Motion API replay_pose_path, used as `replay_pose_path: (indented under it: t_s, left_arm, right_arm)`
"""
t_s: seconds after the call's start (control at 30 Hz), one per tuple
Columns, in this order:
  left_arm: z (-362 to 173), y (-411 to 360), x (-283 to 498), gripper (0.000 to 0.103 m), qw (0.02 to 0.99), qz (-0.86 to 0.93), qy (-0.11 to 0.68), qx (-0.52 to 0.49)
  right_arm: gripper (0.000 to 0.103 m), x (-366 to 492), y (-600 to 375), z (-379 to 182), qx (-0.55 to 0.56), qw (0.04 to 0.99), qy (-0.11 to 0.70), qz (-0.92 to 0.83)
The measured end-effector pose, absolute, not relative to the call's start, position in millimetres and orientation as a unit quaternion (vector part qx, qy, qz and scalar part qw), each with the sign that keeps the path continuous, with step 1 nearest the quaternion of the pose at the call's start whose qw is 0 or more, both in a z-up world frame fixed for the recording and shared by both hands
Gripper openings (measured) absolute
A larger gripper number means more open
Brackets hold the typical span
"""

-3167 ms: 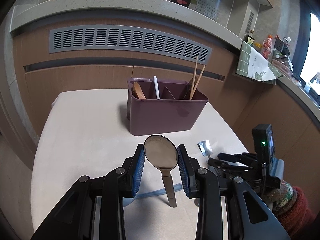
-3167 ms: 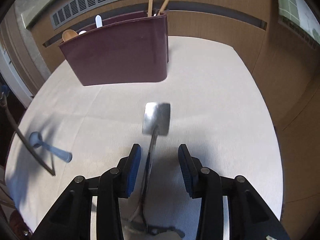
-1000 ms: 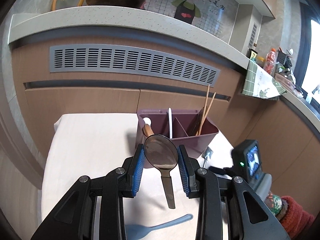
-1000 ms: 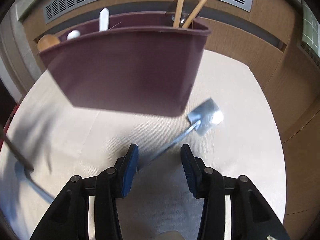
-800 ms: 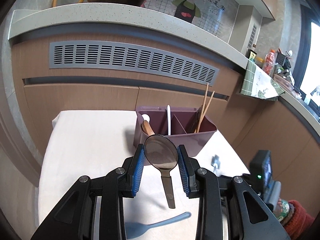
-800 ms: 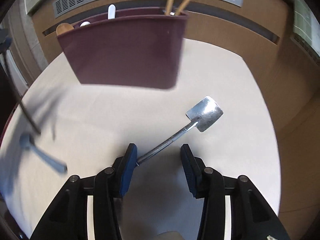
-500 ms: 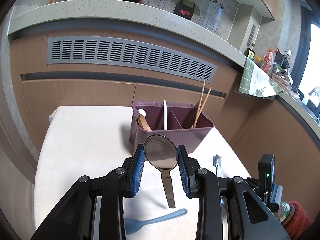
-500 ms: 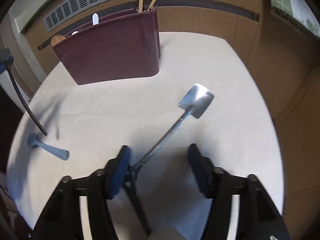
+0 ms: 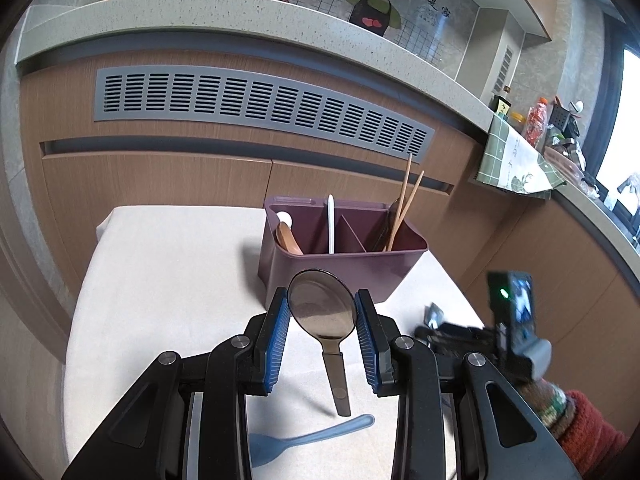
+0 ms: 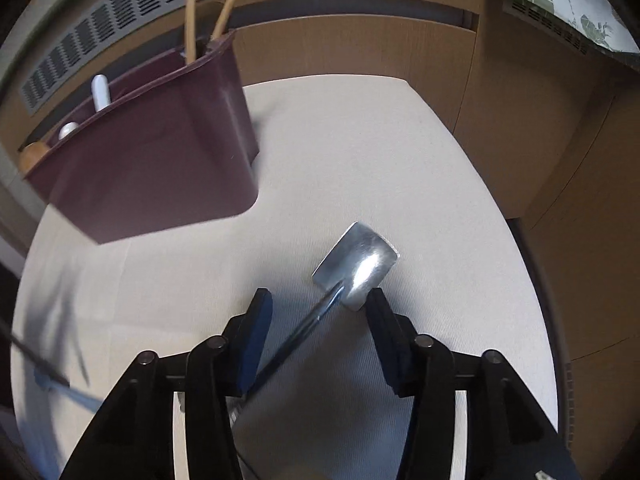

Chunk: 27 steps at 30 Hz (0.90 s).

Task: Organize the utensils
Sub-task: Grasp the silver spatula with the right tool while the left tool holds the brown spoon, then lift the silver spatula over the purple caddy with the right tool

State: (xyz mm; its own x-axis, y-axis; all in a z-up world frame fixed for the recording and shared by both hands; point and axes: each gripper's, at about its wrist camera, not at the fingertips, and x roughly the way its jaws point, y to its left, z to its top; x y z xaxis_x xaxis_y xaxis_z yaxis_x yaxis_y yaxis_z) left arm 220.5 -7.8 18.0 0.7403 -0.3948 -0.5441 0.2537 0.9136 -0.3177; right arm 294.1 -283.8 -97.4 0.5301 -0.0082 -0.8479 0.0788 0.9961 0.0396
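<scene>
My left gripper (image 9: 322,316) is shut on the bowl of a dark translucent spoon (image 9: 323,314), whose handle hangs down above the table. Ahead stands a maroon utensil caddy (image 9: 340,268) holding chopsticks (image 9: 405,204), a white utensil (image 9: 330,220) and a wooden spoon (image 9: 288,240). My right gripper (image 10: 318,308) hovers low over a metal shovel-shaped spoon (image 10: 356,264) lying on the table. Its jaws are wide and closing, the handle runs slantwise between them, and the pads do not press on it. The left wrist view shows that gripper (image 9: 430,330), blurred, at the right.
A blue plastic spoon (image 9: 304,438) lies on the cream table (image 9: 168,280) just below my left gripper. The caddy (image 10: 152,176) stands left of the right gripper. A wooden counter front with a grey vent rises behind. A red sleeve (image 9: 580,432) is at lower right.
The right gripper rolled and shifted along the table towards the metal spoon's head, with its jaws wider than a second ago. The left gripper stays put, still clamped on the dark spoon.
</scene>
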Motion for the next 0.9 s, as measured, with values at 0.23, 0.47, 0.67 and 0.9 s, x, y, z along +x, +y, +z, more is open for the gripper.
replay_pose_path:
  t_s: [0.23,0.47,0.67,0.9]
  left_arm:
    - [17.1,-1.2,221.9,0.034,0.925,-0.174,0.316,-0.118]
    - [12.4,6.5,220.3,0.034,0.923,-0.176,0.316,-0.133]
    - [11.3,6.5,219.3,0.034,0.923,-0.175,0.317,-0.132]
    - [19.9,-2.8,212.9,0.034,0.926,-0.176,0.310,-0.123]
  right_arm:
    - [0.050,333.2,-296.6,-95.4,0.111,0.869,0.468,-0.116]
    - [0.033,331.4,-284.2,-93.8,0.020,0.875,0.475,-0.085]
    - [0.030,279.0,-272.7,-44.7,-0.012,0.932,0.361,-0.022]
    - [0.028,221.0,-253.5,34.7,-0.013,0.974,0.224,0.024]
